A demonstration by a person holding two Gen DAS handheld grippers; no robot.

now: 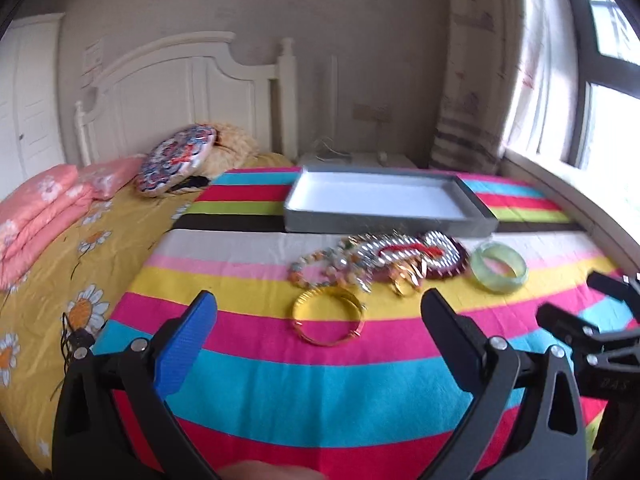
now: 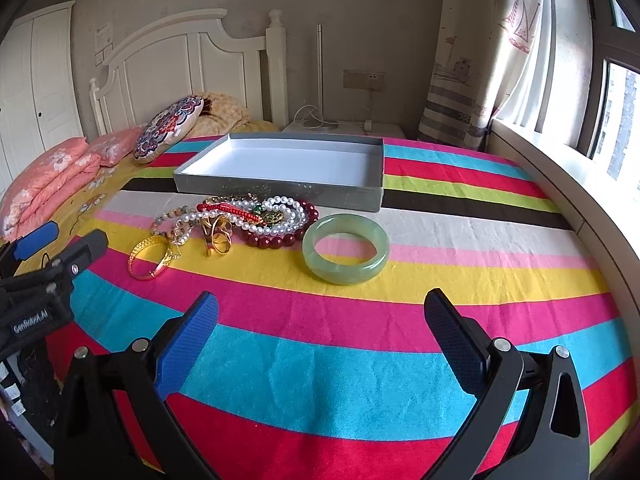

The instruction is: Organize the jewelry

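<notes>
Counting the pieces first, we found one green bangle (image 2: 345, 249), one gold bangle (image 2: 149, 257), one dark red bead bracelet (image 2: 280, 236), one white pearl strand (image 2: 256, 216), one strand of pale mixed beads (image 2: 170, 220) and a small gold piece (image 2: 218, 236) whose make-up we could not resolve; a red cord and a green stone lay tangled in the heap, and we could not separate them further. All of it rested on the striped blanket (image 2: 360, 360), on its white, pink and yellow bands, just in front of one shallow grey tray (image 2: 280, 194) with a white floor. The tray held nothing. Its long axis ran roughly across the stripes' direction of travel, that is, left to right in the right wrist view, with a long wall facing us. The jewelry spread along the same line: gold bangle at the left end, green bangle at the right end, lying flat with its opening upward, slightly apart from the red beads.

We held two grippers. Our left gripper (image 1: 320, 316) hung above the blanket with its fingers wide apart, the gold bangle (image 1: 328, 322) lying between and beyond the tips, untouched. Our right gripper (image 2: 322, 316) likewise stood spread and held nothing, aimed toward the green bangle. One round patterned cushion (image 2: 168, 128) leaned by the white headboard (image 2: 180, 52).
</notes>
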